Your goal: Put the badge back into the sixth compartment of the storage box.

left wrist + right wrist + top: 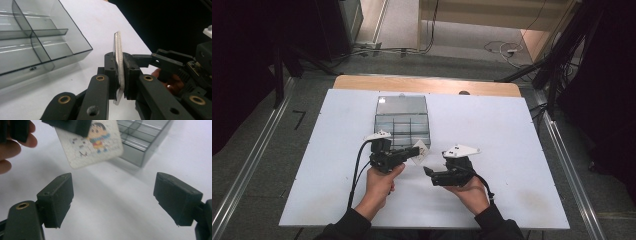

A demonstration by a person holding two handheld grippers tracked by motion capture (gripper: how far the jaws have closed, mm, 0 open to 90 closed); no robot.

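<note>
No legible text; small blurred marks on the cartoon card (90, 143).

The left gripper (120, 72) is covering the middle of the card (119, 50), which is showing edge-on. In the right gripper view the card's (95, 145) top edge is hiding behind black jaws, and the clear box (142, 137) is running off frame.

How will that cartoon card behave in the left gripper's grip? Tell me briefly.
The cartoon card looks stiff: it stands straight and unbent, edge-on, in the left gripper. It is thin and small, so probably light. Its flat faces may be smooth, so it could slip or pivot between the pads if bumped against the clear compartment box.
</note>
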